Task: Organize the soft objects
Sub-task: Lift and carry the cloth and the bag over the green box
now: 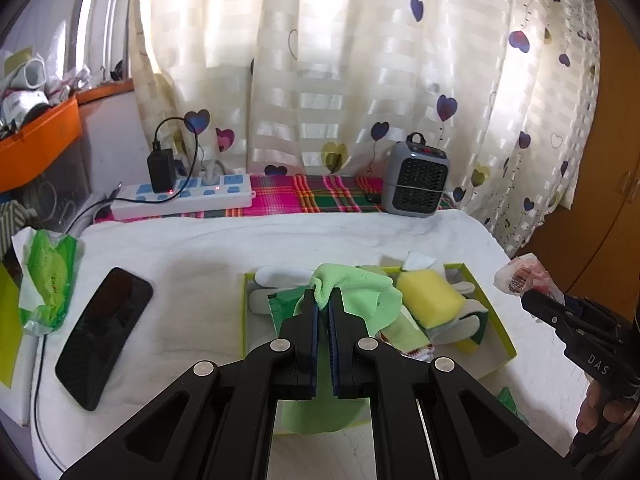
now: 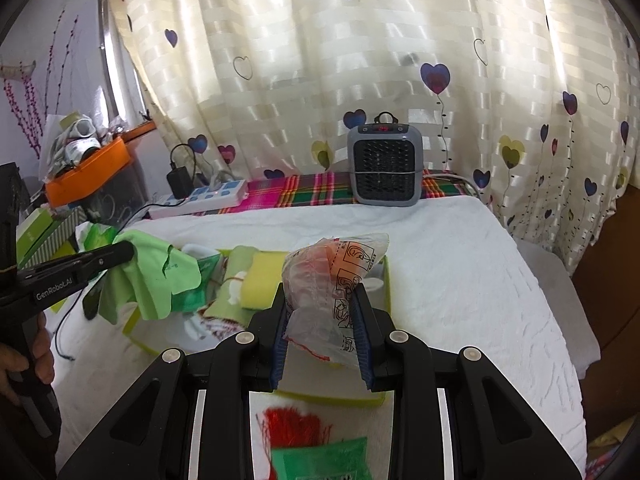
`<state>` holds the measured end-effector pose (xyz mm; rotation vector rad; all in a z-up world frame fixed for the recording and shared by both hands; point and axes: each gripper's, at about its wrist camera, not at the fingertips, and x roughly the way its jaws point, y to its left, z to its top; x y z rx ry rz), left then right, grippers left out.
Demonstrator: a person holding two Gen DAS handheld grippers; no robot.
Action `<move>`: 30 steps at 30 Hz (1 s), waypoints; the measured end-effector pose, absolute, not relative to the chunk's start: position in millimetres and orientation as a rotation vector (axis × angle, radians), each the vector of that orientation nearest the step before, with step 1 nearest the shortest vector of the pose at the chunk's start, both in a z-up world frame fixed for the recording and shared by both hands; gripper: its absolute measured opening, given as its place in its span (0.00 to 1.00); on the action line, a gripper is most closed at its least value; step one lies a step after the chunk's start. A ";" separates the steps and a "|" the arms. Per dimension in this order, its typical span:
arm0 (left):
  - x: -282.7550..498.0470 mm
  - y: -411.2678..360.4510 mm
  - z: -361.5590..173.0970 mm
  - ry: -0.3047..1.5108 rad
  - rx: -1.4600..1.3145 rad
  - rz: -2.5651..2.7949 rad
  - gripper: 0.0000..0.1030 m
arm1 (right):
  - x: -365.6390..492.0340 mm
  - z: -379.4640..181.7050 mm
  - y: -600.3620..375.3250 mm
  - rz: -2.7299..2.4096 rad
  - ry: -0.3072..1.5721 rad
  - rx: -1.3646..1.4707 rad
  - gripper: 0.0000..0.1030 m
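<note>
Left hand-held gripper (image 1: 324,300): green cloth (image 1: 356,284) was clamped above the box (image 1: 496,312) | right hand-held gripper (image 2: 320,300): plastic packet (image 2: 336,276) was clamped.

Daylight pours through the heart-printed curtain (image 1: 320,60) behind the desk, backlighting both views and washing its pale stripes to near white. The white towel (image 1: 320,240) over the desk glows bright, almost blown out toward the right edge. A soft shadow falls beneath the left hand-held gripper (image 1: 323,300). The phone (image 1: 104,336) near the desk's left edge shows dull reflections. Fisheye distortion bends every straight line, black vignetting fills the corners, and focus softens slightly toward the rims.
</note>
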<state>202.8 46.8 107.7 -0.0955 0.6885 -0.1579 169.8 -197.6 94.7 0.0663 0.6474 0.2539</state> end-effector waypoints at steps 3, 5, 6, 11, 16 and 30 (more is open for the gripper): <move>209.1 49.8 106.4 0.694 -0.103 -0.148 0.04 | 175.0 92.6 -196.9 0.248 0.655 0.063 0.29; 211.8 50.5 107.1 0.691 -0.102 -0.143 0.04 | 177.8 91.8 -197.2 0.244 0.657 0.062 0.29; 213.2 50.8 107.0 0.692 -0.099 -0.142 0.04 | 178.9 91.5 -197.4 0.244 0.659 0.064 0.29; 217.2 51.2 103.1 0.705 -0.094 -0.138 0.04 | 184.4 89.3 -197.0 0.240 0.665 0.058 0.29; 214.8 45.7 91.8 0.737 -0.071 -0.164 0.04 | 190.7 86.4 -198.0 0.228 0.673 0.059 0.29; 205.7 30.1 46.7 0.849 -0.009 -0.214 0.04 | 203.8 71.0 -190.7 0.265 0.728 0.052 0.29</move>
